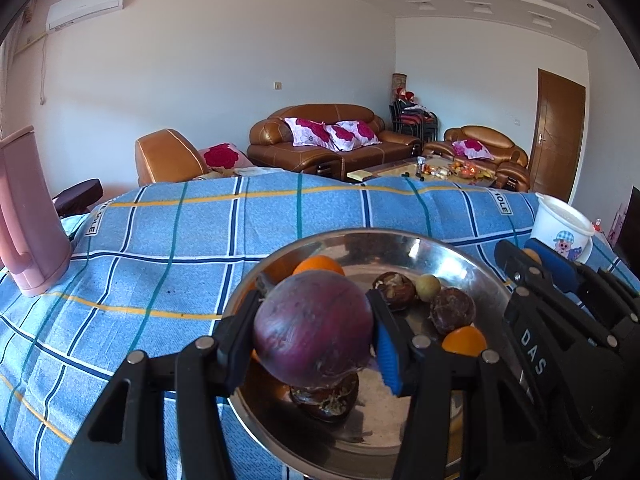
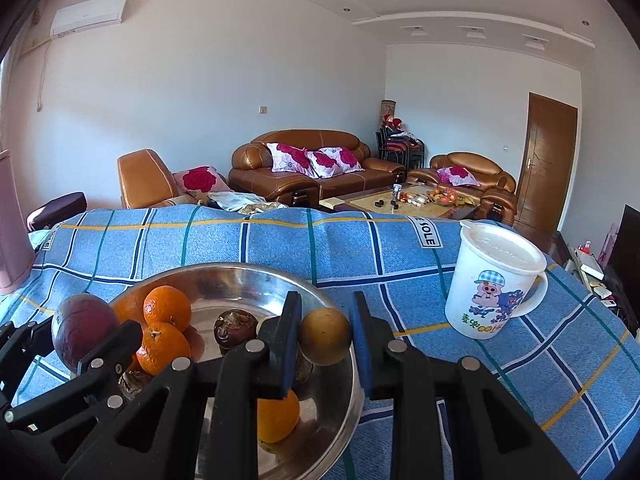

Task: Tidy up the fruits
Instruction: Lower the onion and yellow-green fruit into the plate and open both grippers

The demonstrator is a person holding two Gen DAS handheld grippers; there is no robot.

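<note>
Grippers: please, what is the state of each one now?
Left gripper: closed on the purple onion.
Right gripper: closed on the small yellow-brown fruit.

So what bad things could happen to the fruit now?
1. The round purple fruit is pinched only at its sides by the left gripper above the shiny metal bowl; if it slips, it may drop onto the dark brown fruit below.
2. The small yellow-brown fruit in the right gripper hangs over the bowl's rim, so a slip might send it rolling across the blue checked cloth.
</note>
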